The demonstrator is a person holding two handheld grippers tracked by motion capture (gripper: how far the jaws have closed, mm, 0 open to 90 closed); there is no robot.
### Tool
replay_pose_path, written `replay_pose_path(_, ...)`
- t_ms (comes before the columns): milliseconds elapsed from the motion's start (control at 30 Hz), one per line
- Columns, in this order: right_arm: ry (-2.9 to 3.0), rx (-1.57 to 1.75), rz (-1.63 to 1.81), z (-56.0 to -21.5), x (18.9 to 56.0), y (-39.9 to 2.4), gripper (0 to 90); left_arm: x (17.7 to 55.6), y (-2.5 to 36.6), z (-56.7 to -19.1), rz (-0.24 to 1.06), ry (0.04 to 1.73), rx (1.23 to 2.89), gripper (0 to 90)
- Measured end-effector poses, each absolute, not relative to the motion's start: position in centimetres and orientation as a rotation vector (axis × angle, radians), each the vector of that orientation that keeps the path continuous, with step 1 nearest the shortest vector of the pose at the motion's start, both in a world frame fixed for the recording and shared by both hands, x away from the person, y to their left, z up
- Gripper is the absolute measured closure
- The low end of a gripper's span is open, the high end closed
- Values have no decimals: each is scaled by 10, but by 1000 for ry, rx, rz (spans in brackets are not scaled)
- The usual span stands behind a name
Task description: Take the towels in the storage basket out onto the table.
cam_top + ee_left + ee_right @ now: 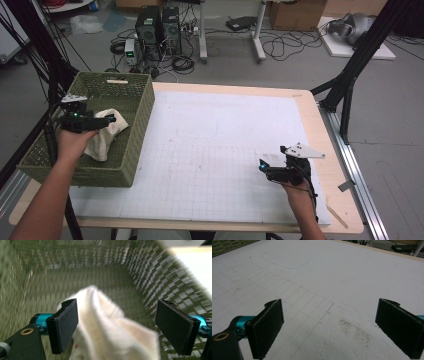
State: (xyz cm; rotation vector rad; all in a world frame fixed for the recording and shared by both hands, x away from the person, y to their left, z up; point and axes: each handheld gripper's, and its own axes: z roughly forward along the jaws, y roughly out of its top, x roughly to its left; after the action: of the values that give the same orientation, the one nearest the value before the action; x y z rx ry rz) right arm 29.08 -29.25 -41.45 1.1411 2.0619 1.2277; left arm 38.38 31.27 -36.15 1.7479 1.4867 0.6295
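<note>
Left gripper: held level over the green woven basket at far left, jaws apart, forearm reaching in from the near edge.
Cream cloth: crumpled inside the basket, between the spread jaws.
Right gripper: low over the white gridded mat at near right, jaws apart.

On my left the basket sits at the table's left edge, beside the mat, with the cloth lying inside it. My left gripper is over the basket, the cloth between its spread jaws. My right gripper is well apart, above the mat's near right part, jaws wide.
</note>
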Motion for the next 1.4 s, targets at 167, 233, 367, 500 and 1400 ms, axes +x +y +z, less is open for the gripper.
replay_pose_path(167, 2066, 1140, 1224, -415, 291, -292, 74, 388, 316, -373, 641, 1570, 1810, 197)
replay_pose_path(233, 2069, 1140, 1221, -415, 291, -292, 74, 390, 318, -377, 618, 1598, 1825, 197)
replay_pose_path(367, 2072, 1139, 1220, -415, 291, -291, 74, 394, 318, -386, 549, 1640, 1888, 198)
replay_pose_path(500, 2074, 1138, 1220, -415, 291, -289, 74, 398, 317, -396, 492, 1692, 1936, 199)
replay_pose_path(1400, 2066, 1152, 1230, -414, 291, -292, 74, 381, 328, -368, 653, 1567, 1734, 712)
